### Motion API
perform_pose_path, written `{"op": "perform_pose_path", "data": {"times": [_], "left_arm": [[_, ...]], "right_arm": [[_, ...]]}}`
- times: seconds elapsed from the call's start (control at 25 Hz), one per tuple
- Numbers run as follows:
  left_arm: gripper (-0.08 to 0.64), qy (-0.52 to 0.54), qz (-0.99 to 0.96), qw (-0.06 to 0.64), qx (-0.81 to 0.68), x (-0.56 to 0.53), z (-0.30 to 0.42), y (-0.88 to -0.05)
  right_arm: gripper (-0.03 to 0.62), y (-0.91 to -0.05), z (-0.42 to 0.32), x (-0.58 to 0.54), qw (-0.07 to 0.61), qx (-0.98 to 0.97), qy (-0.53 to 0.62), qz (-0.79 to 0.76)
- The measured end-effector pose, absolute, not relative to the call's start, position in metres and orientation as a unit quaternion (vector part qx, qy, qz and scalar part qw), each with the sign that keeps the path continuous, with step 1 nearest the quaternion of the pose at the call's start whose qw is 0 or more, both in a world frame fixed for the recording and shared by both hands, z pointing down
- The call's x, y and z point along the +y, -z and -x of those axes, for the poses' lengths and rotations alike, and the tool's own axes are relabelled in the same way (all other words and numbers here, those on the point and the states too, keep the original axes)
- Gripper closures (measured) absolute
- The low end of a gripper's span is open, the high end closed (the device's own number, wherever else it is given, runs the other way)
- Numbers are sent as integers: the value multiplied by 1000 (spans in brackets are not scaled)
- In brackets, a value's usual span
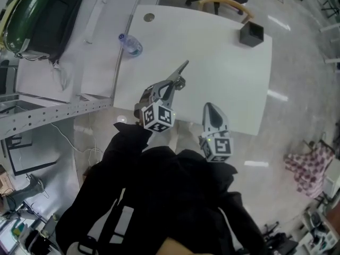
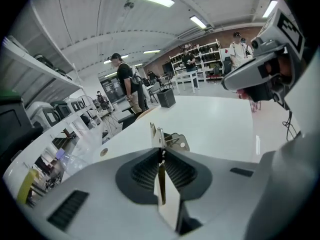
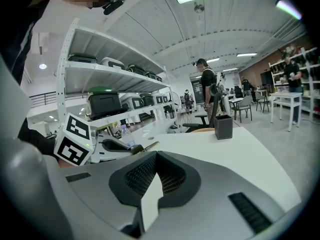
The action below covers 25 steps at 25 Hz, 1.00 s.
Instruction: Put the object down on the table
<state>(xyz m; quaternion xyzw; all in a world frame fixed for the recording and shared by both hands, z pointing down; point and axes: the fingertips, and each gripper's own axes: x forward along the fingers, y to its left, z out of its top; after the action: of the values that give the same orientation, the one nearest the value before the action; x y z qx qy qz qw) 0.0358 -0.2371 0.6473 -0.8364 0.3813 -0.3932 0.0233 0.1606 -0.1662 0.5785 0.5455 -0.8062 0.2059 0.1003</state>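
Observation:
A thin metal tool (image 1: 181, 69) with a pointed tip sticks out past the jaws of my left gripper (image 1: 177, 82), which is shut on it over the near left part of the white table (image 1: 234, 68). In the left gripper view the flat metal piece (image 2: 160, 137) is pinched between the ribbed pads, with my left gripper (image 2: 161, 153) pointing across the tabletop (image 2: 210, 124). My right gripper (image 1: 211, 108) hangs over the table's near edge, jaws shut with nothing in them. In its own view the right gripper (image 3: 156, 155) faces the tabletop (image 3: 220, 154), with the left gripper's marker cube on its left.
A black open box (image 1: 251, 34) (image 3: 223, 126) stands at the table's far right corner, with a chair (image 1: 226, 3) behind it. A plastic bottle (image 1: 130, 44) lies on the adjoining surface to the left, beside shelving with a green-lidded case (image 1: 37, 20). People stand in the room beyond.

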Motion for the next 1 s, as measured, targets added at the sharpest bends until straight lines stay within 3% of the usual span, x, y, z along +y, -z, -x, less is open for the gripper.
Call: {"op": "perform_pose_path", "data": {"times": [1.0], "left_arm": [[528,514,807,61,283,-247,-59,-738]], "right_arm": [[589,-599,-164,-158,117,-796,-228,-549]]}}
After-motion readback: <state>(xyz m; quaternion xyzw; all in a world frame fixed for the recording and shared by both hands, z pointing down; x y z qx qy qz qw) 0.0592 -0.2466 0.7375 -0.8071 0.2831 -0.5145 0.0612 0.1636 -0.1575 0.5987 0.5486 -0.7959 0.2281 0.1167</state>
